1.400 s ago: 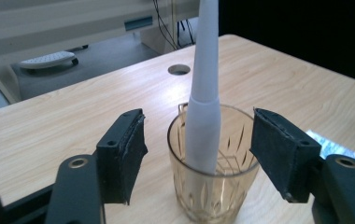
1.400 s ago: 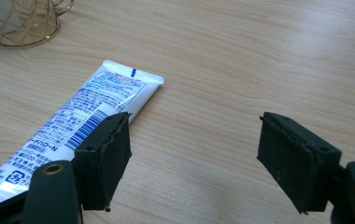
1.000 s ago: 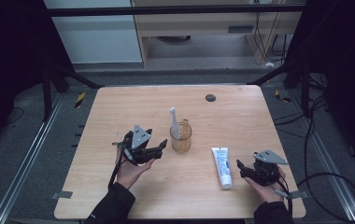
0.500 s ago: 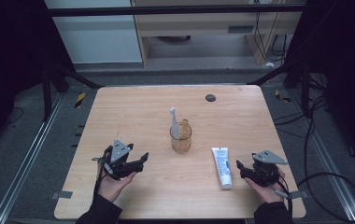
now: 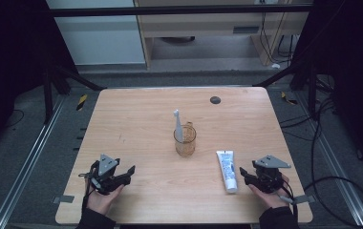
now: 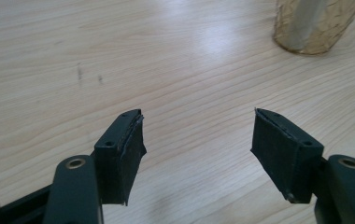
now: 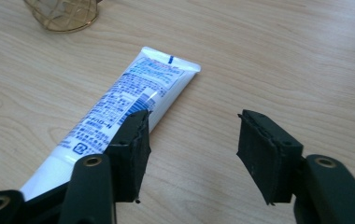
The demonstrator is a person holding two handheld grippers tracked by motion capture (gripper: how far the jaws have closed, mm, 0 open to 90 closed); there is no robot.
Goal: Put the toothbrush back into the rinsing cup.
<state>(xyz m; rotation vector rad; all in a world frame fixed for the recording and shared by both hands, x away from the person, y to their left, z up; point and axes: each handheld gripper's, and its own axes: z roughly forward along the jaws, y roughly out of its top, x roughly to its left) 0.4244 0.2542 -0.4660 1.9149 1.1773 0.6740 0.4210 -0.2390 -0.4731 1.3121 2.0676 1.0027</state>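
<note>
Toothpaste tube (image 5: 227, 170), white with blue print, lay flat near the table's front edge, right of centre, just left of the right gripper (image 5: 249, 176). Judged light, soft-walled and somewhat slick; likely best pinched across the firmer middle of the body, not the flat crimped end.

Right gripper (image 7: 192, 140): jaws parted and empty, having just been closing; the left jaw stood over the tube's edge (image 7: 133, 95), nothing between them.

Left gripper (image 5: 122, 174): held low at the front left, jaws (image 6: 196, 140) wide apart, empty over bare wood.

Amber glass cup (image 5: 185, 141): mid-table, holding an upright white toothbrush (image 5: 177, 125). Judged fragile.

Table (image 5: 136, 119): pale wood, smooth, faint marks, a dark round spot (image 5: 215, 99) near the far edge.

Room: dim, grey floor, black frame posts, cables at right, a pale cabinet beyond.
</note>
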